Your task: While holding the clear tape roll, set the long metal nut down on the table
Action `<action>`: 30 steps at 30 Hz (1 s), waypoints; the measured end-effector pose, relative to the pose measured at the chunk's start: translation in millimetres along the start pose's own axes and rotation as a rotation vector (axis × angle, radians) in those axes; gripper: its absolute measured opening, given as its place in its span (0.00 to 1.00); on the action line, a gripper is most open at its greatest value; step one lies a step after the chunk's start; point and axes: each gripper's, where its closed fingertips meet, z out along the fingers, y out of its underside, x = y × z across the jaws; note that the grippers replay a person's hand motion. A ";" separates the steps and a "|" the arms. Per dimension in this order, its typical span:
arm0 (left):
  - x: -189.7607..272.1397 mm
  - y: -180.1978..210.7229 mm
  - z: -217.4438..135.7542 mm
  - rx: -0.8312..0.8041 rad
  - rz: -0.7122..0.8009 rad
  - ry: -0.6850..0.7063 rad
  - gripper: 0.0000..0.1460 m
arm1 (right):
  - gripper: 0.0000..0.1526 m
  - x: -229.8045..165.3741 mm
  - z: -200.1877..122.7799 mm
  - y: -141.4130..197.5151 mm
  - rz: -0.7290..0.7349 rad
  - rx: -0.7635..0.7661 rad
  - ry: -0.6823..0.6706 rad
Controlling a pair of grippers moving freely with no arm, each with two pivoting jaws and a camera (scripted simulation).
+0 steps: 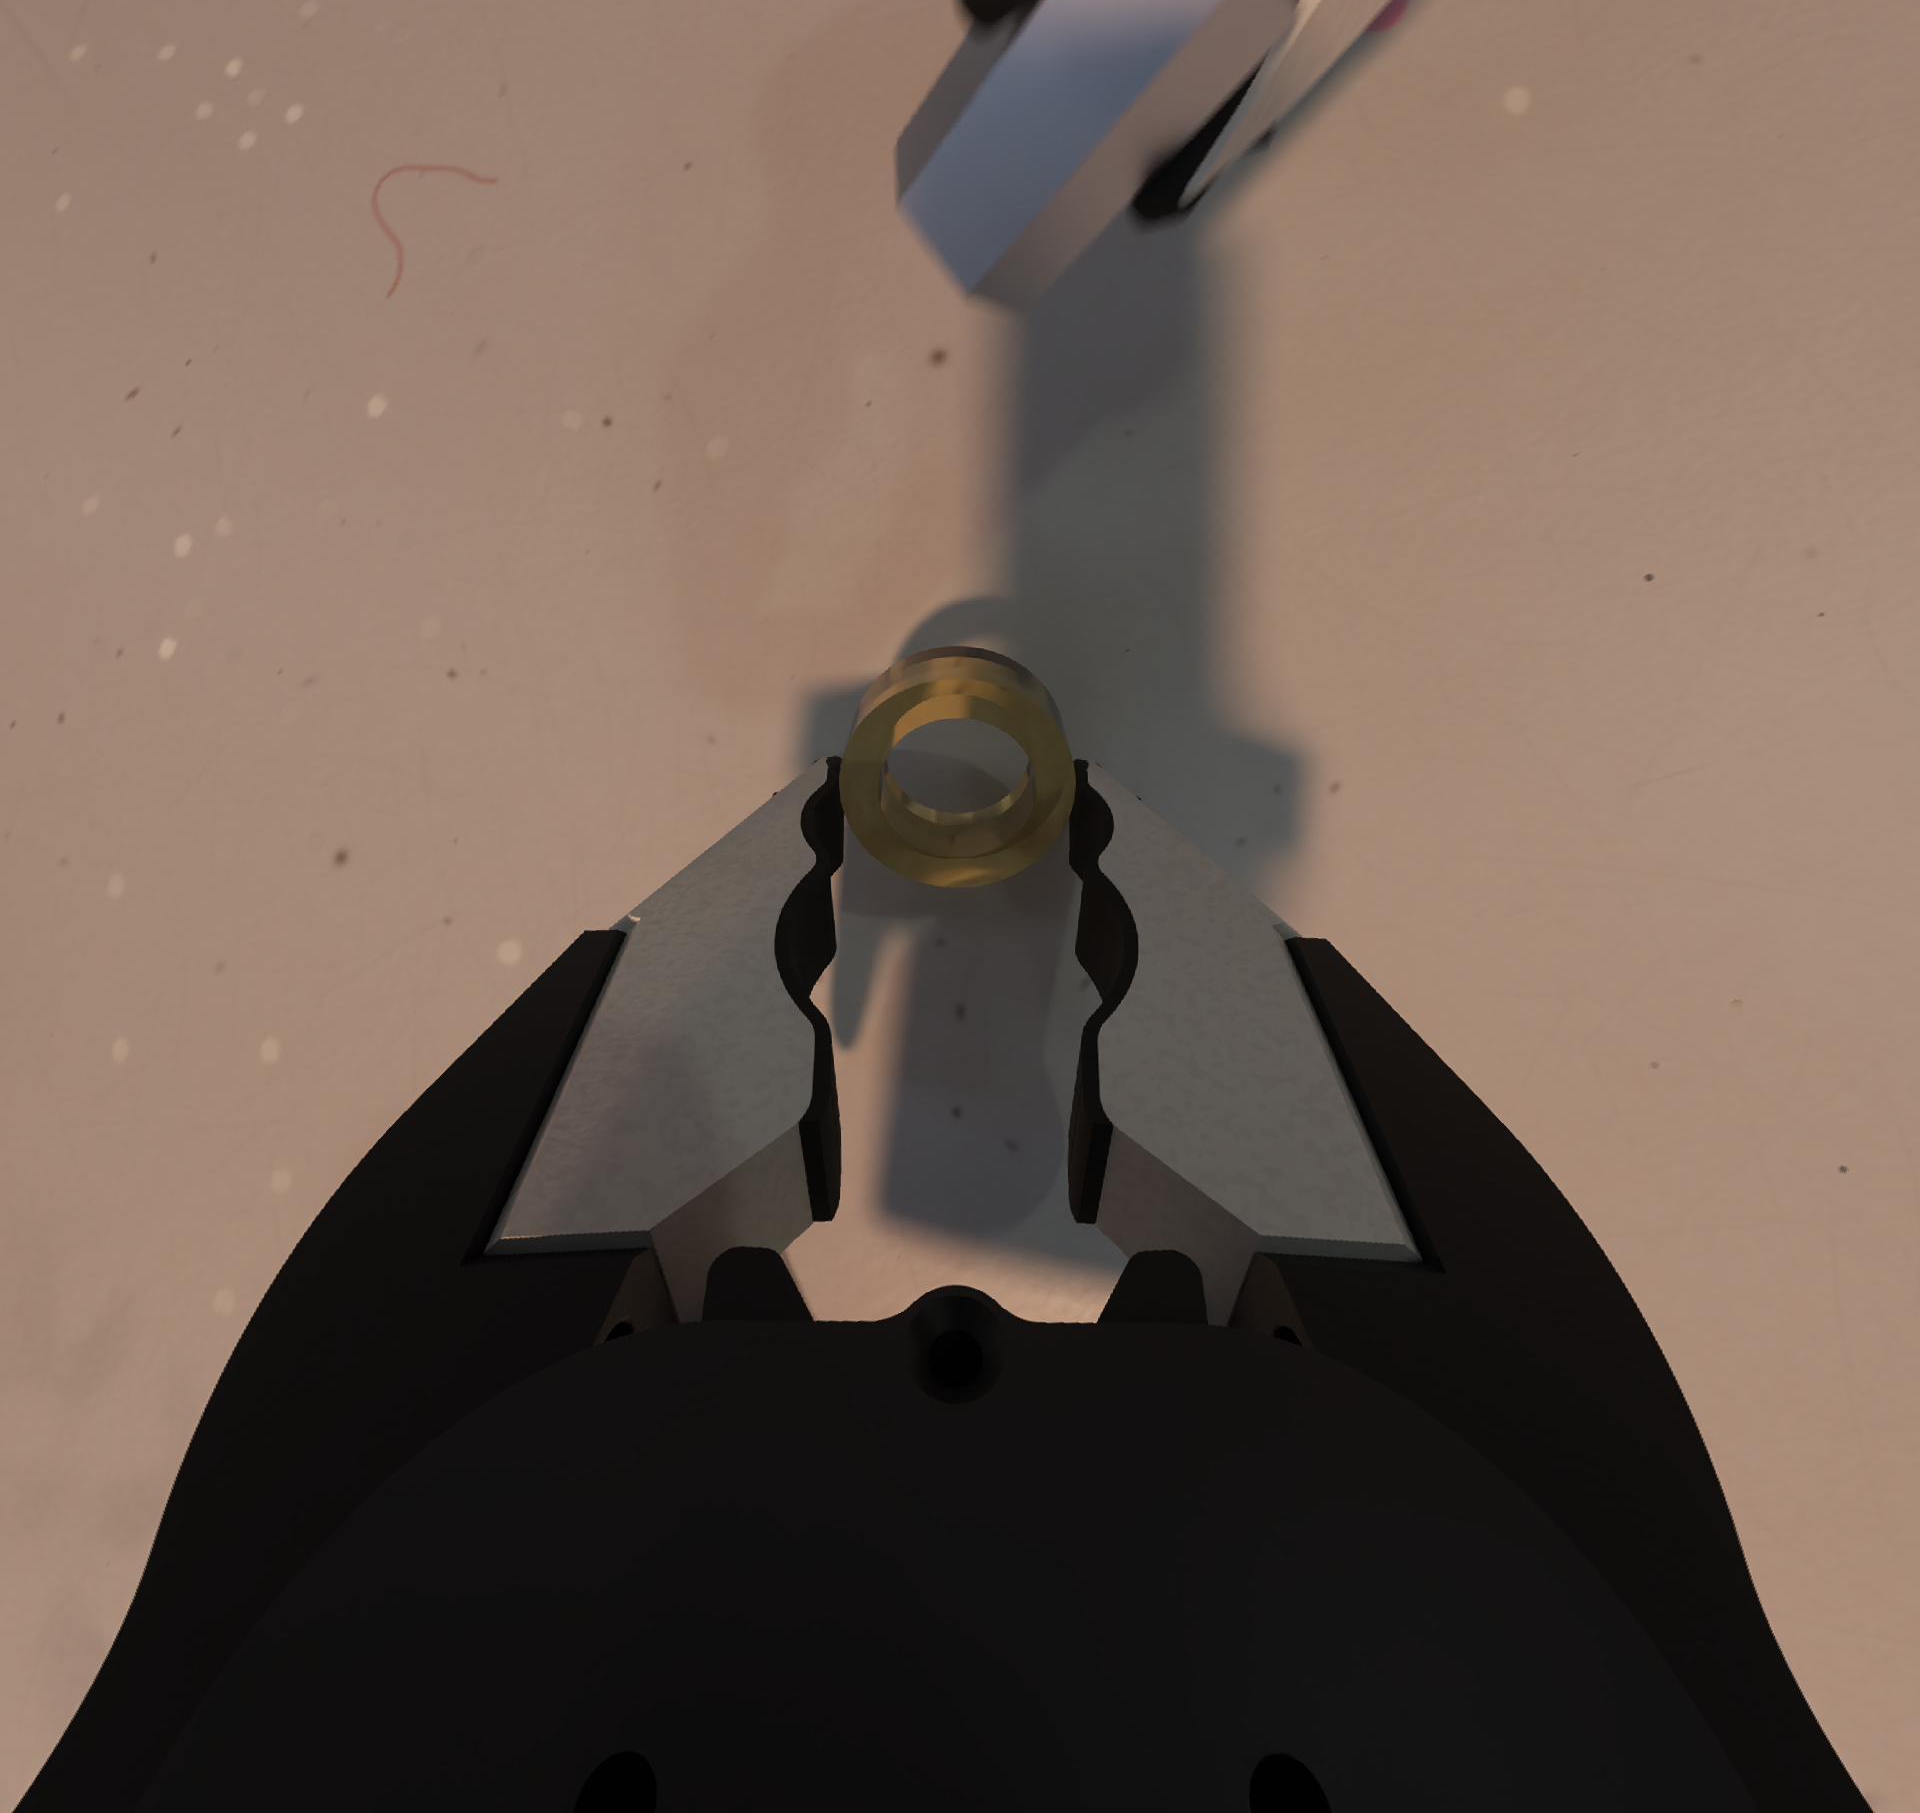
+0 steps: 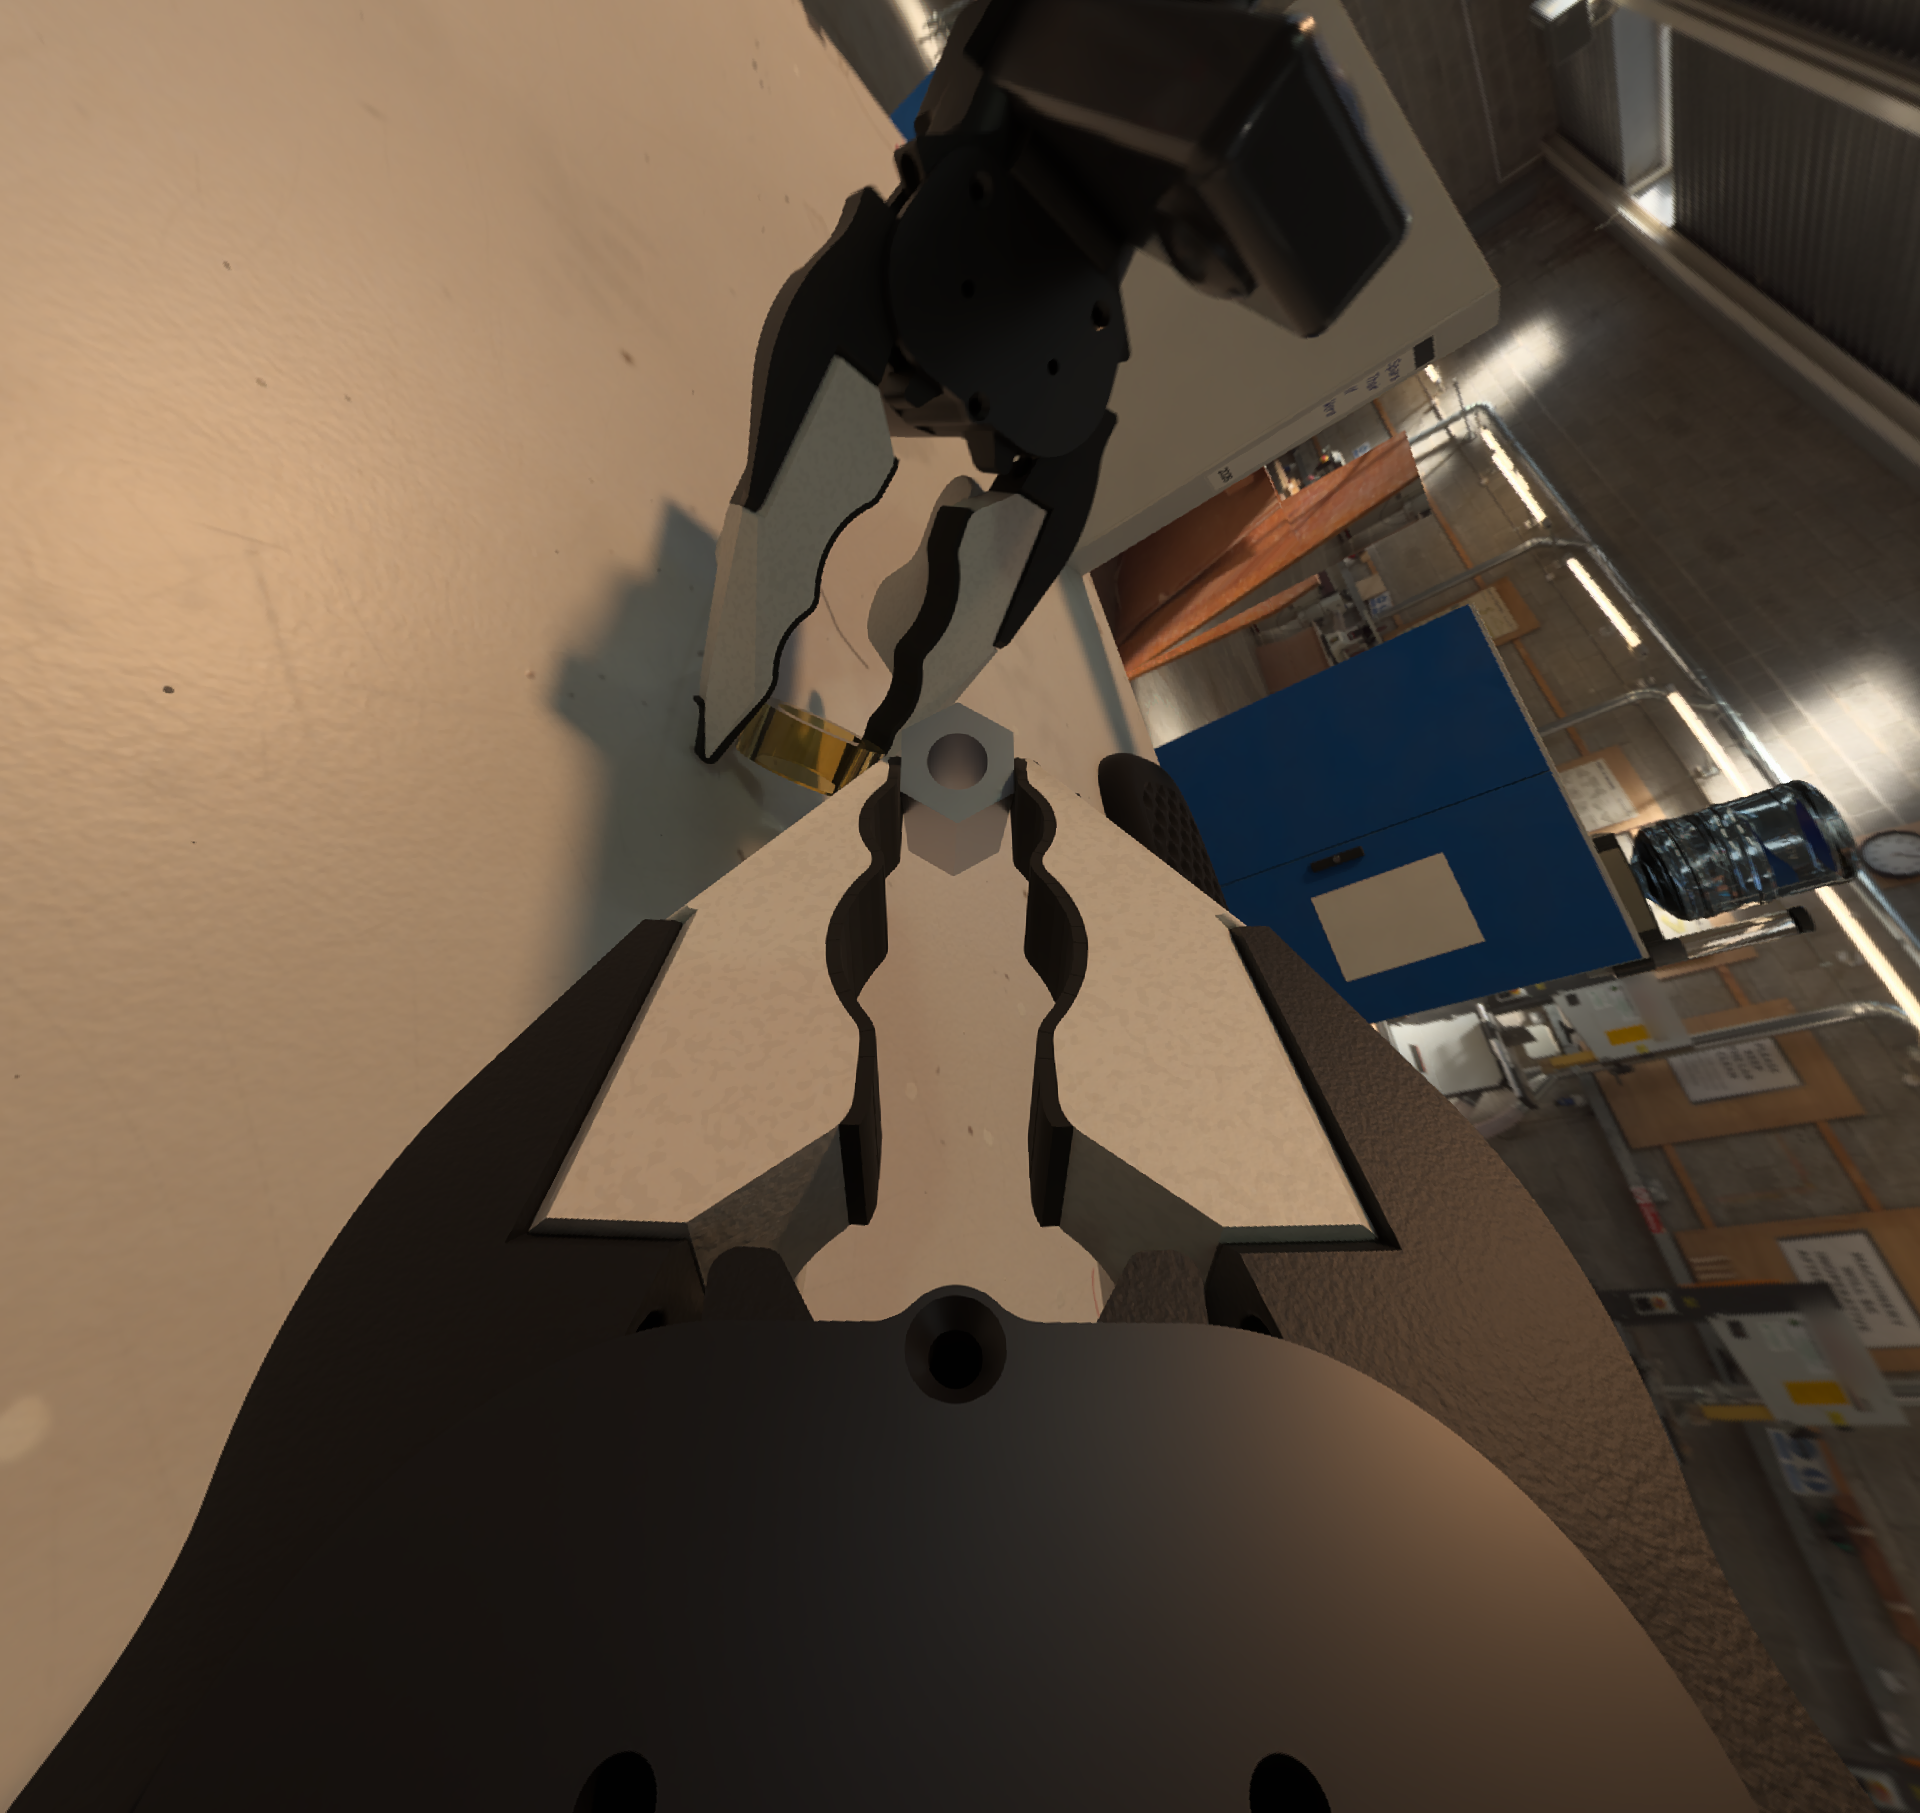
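The left gripper [image 1: 957, 787] clamps the clear tape roll [image 1: 957, 768] between its fingertips, the roll's bore facing back along the fingers, above the beige table [image 1: 416, 620]. Ahead of these jaws and up to the right, the long metal nut [image 1: 1081, 116] hangs tilted above the table, held in the right gripper [image 1: 1132, 49]. In the right wrist view, the right gripper [image 2: 954, 792] pinches the long metal nut [image 2: 954, 764] at its tips, jaws narrow, hex end and bore toward the camera. Just left of these tips, the left gripper [image 2: 795, 745] holds the tape roll [image 2: 805, 747], nearly touching the nut. A blue cabinet [image 2: 1392, 797] stands beyond the table edge, to the right.
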 end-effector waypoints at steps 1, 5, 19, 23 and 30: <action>-3.0 2.3 -1.3 -0.003 -0.009 -0.008 0.30 | 0.13 3.2 -3.0 -0.8 0.015 0.014 -0.001; -17.1 9.7 -10.6 0.025 -0.072 -0.024 0.30 | 0.13 13.8 -18.7 1.1 0.128 0.049 -0.045; -12.1 -4.9 -16.0 0.111 -0.213 0.039 0.30 | 0.13 -49.5 -23.4 65.8 0.527 -0.269 -0.507; -3.0 -9.6 -12.5 0.100 -0.210 0.059 0.30 | 0.20 -51.1 -21.1 71.9 0.518 -0.314 -0.492; 11.0 -9.7 -13.3 0.067 -0.202 0.079 0.30 | 0.37 -19.1 -14.8 65.5 0.441 -0.254 -0.299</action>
